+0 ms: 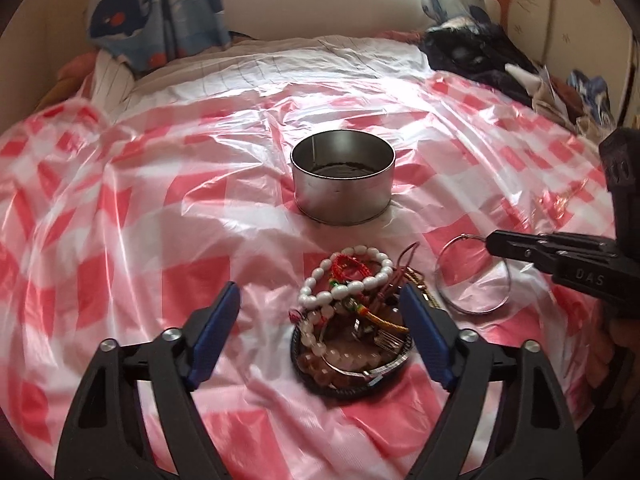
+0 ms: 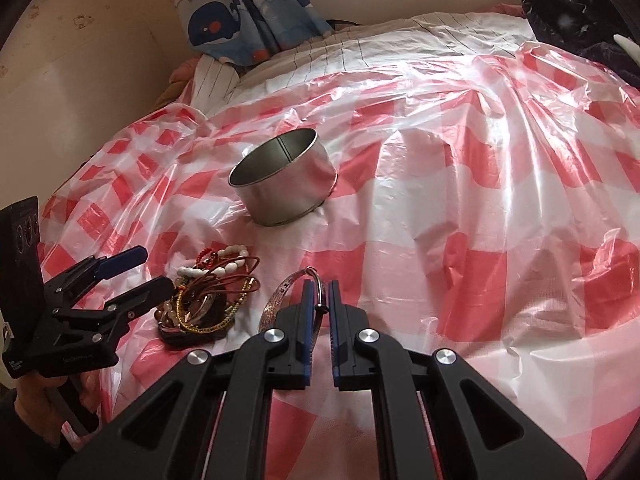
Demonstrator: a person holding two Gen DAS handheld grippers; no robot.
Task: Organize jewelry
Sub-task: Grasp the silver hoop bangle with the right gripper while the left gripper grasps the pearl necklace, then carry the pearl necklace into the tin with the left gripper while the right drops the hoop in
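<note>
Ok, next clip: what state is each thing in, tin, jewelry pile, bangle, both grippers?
Round metal tin: upright, lidless, no jewelry visible inside.
Jewelry pile: heaped on a small dark tray, bracelets tangled together.
Silver bangle: apart from the pile, pinched at its rim.
Right gripper: shut on the silver bangle.
Left gripper: open, jaws either side of the jewelry pile, gripping nothing.

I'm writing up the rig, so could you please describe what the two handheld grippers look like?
Both match: the left gripper and right gripper are matte black plastic with triangular cut-outs in their arms and round silver pivot screws. Their fingers carry flat blue ribbed pads. The right gripper's side bears pale raised lettering, and a black boxy camera block sits on top of each. No cables or sleeves are visible.
</note>
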